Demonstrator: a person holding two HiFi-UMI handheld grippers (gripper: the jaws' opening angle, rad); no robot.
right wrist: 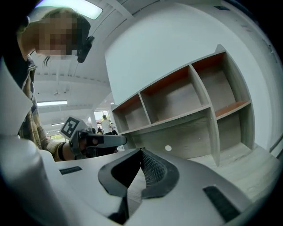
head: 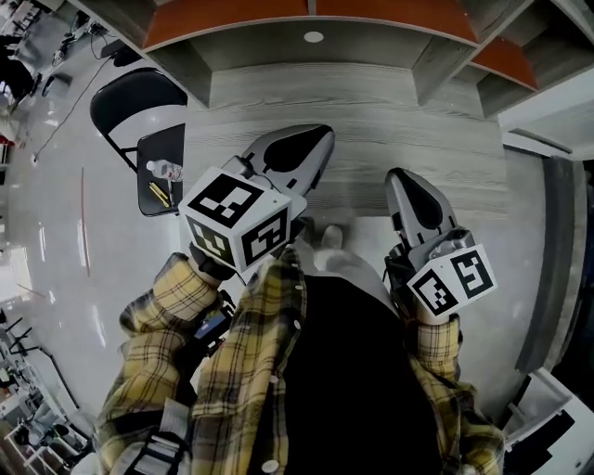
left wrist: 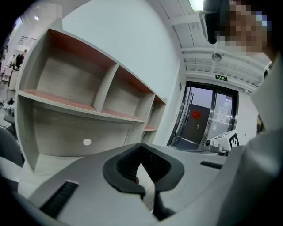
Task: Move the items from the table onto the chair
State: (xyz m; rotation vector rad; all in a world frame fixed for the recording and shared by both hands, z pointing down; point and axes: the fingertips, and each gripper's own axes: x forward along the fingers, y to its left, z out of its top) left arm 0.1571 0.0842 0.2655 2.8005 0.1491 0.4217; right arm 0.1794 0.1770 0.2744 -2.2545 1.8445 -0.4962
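A black folding chair stands to the left of the grey wooden table. On its small writing tablet lie a clear bottle and a thin yellow item. My left gripper is over the table's near left part, shut, with nothing between its jaws. To its right, my right gripper is also shut and empty. Both point toward the shelf unit.
A shelf unit with open orange-floored compartments backs the table. Shiny pale floor surrounds the chair. A glass door shows to the right of the shelves. More furniture stands at the far left and lower right.
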